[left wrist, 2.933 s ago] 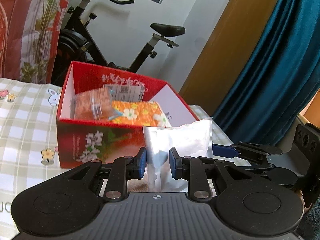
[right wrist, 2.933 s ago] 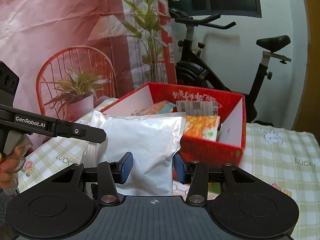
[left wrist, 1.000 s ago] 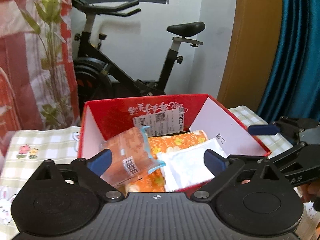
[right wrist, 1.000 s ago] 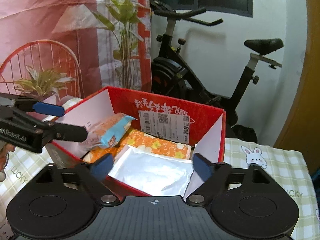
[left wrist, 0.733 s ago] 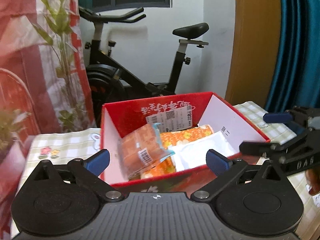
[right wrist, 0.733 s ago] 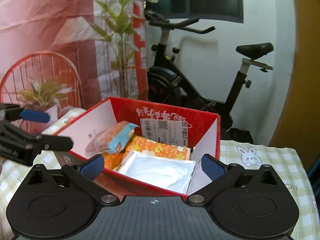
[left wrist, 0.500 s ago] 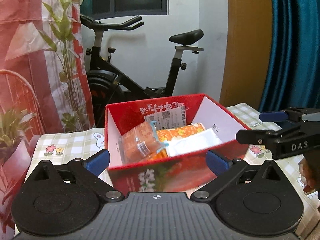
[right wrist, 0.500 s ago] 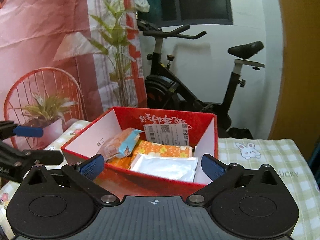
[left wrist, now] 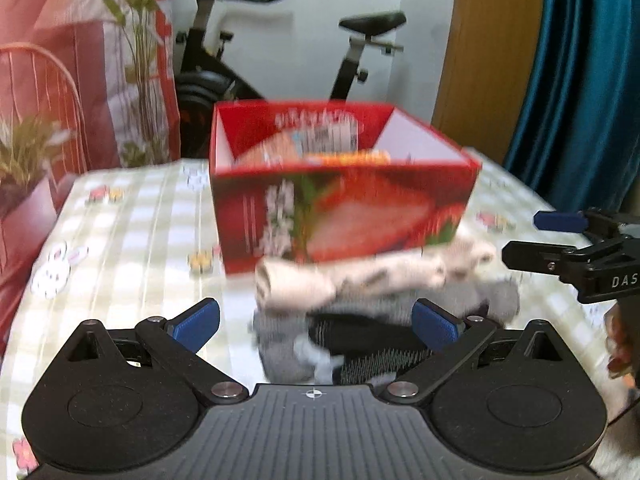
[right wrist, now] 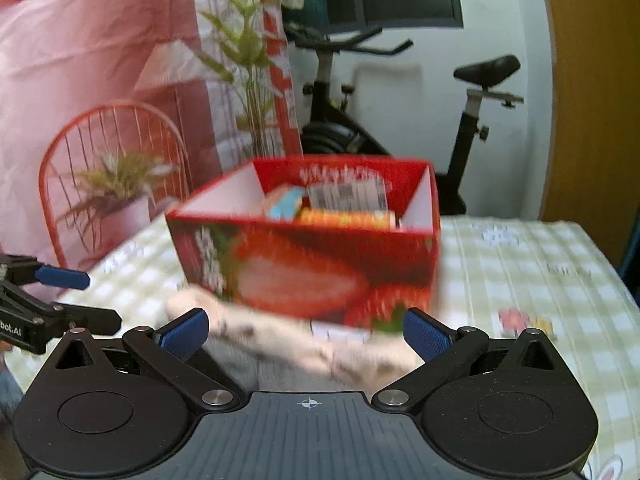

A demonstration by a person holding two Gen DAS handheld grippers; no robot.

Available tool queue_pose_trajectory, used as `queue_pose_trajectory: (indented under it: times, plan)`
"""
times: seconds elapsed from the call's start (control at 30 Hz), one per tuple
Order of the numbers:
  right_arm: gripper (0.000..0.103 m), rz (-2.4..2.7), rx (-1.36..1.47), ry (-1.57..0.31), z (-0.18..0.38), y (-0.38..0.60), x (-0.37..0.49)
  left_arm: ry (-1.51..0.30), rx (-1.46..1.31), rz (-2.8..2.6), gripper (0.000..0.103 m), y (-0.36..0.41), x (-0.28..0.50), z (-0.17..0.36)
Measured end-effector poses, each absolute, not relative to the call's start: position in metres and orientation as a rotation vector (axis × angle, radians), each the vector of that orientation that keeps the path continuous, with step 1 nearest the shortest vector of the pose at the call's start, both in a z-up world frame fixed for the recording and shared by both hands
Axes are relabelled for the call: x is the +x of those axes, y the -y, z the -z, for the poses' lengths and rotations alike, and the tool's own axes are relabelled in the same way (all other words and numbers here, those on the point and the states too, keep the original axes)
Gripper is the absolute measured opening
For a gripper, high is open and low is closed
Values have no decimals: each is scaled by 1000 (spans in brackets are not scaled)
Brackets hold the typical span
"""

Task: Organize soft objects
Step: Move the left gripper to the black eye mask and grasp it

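Both the left gripper and right gripper are wide open and empty over the rolled socks lying right against the red box's near wall, so a sloppy pinch could grab one layer and unroll the pile.

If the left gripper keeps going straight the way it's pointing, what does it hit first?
Most likely the heap of soft cloth: the left gripper, open and empty, points down at the rolled cream cloth lying on grey and black pieces. The red box sits behind them. Blur makes depth uncertain.
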State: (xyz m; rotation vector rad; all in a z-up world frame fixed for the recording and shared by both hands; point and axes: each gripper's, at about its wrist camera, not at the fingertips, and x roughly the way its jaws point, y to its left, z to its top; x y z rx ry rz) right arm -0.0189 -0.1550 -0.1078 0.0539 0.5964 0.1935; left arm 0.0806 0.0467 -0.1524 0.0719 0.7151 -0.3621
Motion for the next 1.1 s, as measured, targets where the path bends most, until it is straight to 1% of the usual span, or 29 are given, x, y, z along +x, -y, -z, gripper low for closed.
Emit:
queue_pose_trajectory:
  times: [0.27,0.4,0.57,0.7,0.83,0.9,0.97,1.0,1.1]
  plan:
    - [103,-192,39,-739,143,146,-39,-810,74,369,103,-49,65,179]
    - [103,-210,-15,-809,154,134,-45,-884,54,371,102,-50,62,196]
    - [102,-229,-56,-885,166,124,-50,-959,13,365,94,-54,60,214]
    - [102,-211,-31,-929,174,127,-51,-980,-16,356,92,-60,60,221]
    - [97,-200,1,-964,180,132,-51,-1016,-22,380,89,-59,58,229]
    - [94,-206,5,-981,184,132,-51,-1011,-8,381,89,-56,58,230]
    - [88,-219,9,-998,188,130,-50,-1008,-6,383,89,-55,58,230]
    - [88,-226,9,-1004,189,129,-50,-1006,-6,385,89,-55,57,230]
    - [84,-247,-1,-999,189,125,-51,-999,-3,394,85,-54,56,230]
